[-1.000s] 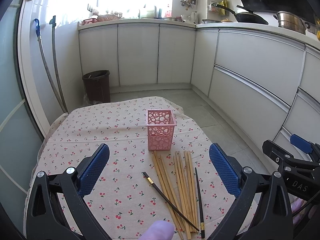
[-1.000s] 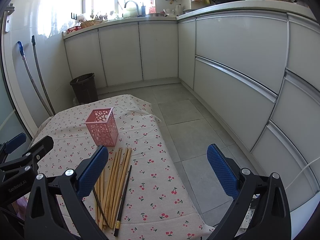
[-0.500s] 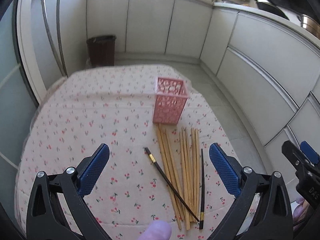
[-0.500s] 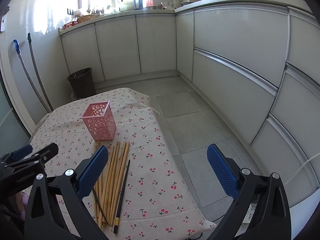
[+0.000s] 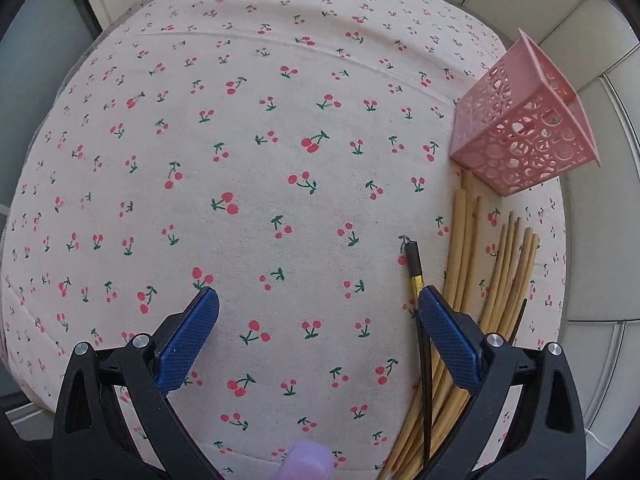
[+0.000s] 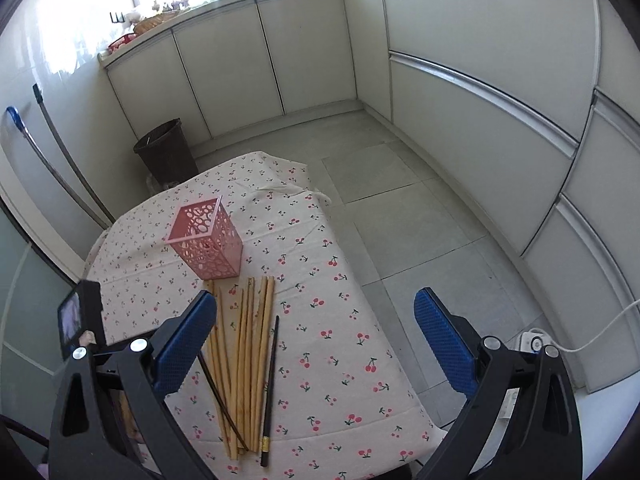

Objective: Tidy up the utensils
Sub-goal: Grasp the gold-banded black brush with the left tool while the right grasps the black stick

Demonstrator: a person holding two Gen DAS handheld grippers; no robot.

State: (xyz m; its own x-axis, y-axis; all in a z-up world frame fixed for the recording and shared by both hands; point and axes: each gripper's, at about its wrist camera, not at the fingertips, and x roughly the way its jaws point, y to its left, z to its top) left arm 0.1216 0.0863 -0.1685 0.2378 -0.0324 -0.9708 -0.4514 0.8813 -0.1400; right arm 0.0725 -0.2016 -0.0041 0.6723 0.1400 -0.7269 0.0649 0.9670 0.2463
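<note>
A pink perforated holder [image 5: 524, 128] [image 6: 206, 242] stands upright on the cherry-print cloth. Several wooden chopsticks [image 5: 500, 276] [image 6: 244, 356] lie in a loose bundle in front of it. One black chopstick [image 5: 416, 272] [image 6: 220, 396] lies across the bundle, another black chopstick [image 6: 270, 384] lies along its right side. My left gripper [image 5: 316, 312] is open, low over the cloth, its right finger [image 5: 448, 340] over the crossed black chopstick. My right gripper [image 6: 316, 320] is open and empty, above the table's right side.
The small table with cherry cloth [image 6: 320, 340] stands on a tiled floor [image 6: 420, 220]. White cabinets [image 6: 480, 92] line the back and right. A dark bin [image 6: 164, 152] stands behind the table. A power strip [image 6: 536, 340] lies on the floor at the right.
My left gripper has tipped down and dropped close to the cloth, left of the chopsticks. My right gripper has risen and tilted down a little over the table.
</note>
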